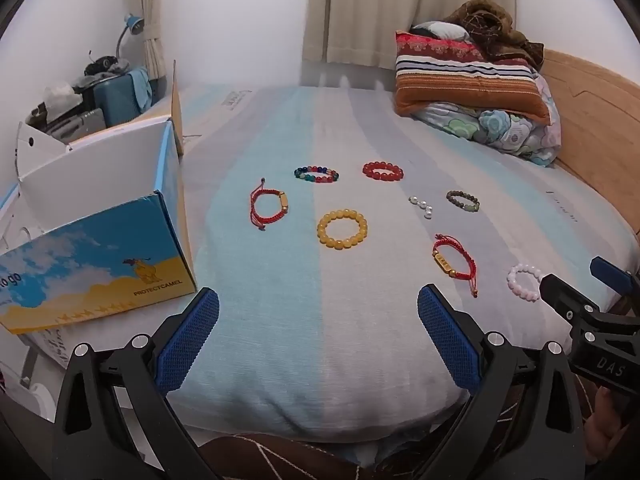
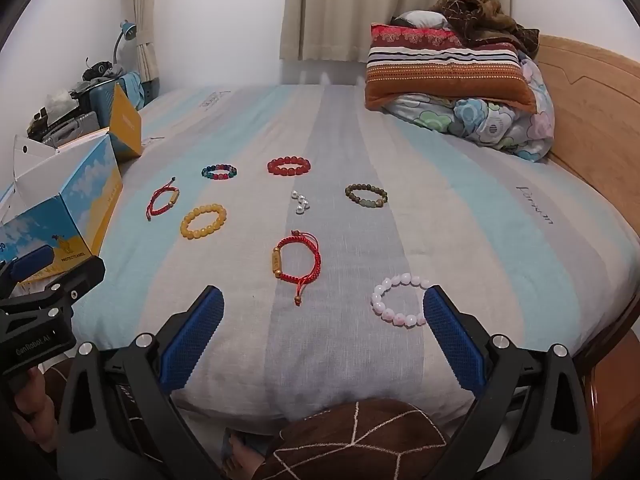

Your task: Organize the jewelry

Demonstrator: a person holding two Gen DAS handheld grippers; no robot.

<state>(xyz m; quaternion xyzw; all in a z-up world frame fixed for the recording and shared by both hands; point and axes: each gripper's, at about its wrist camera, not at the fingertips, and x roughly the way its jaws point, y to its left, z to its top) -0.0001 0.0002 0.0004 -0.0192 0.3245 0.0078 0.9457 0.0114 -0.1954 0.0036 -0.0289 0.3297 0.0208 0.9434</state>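
Several bracelets lie spread on the striped bed [image 1: 280, 280]. A yellow bead bracelet [image 1: 342, 229] [image 2: 203, 221] is in the middle, with a red cord bracelet [image 1: 267, 208] [image 2: 163, 199] to its left. Farther back lie a multicolour bead bracelet [image 1: 316, 174] [image 2: 219, 171] and a red bead bracelet [image 1: 383, 171] [image 2: 289, 165]. White pearls [image 2: 302, 202], an olive bead bracelet [image 2: 366, 196], a second red cord bracelet [image 2: 297, 264] and a pink bead bracelet [image 2: 400, 300] lie to the right. My left gripper [image 1: 318, 300] and right gripper [image 2: 324, 300] hover open near the bed's front edge, nothing between their fingers.
An open blue and yellow cardboard box [image 1: 92, 240] [image 2: 72, 216] stands on the bed's left side. Stacked pillows and a blanket [image 1: 476, 76] lie at the back right by the wooden headboard [image 1: 592, 120]. A person's patterned lap [image 2: 352, 440] is below the grippers. Clutter and a lamp [image 1: 132, 28] are far left.
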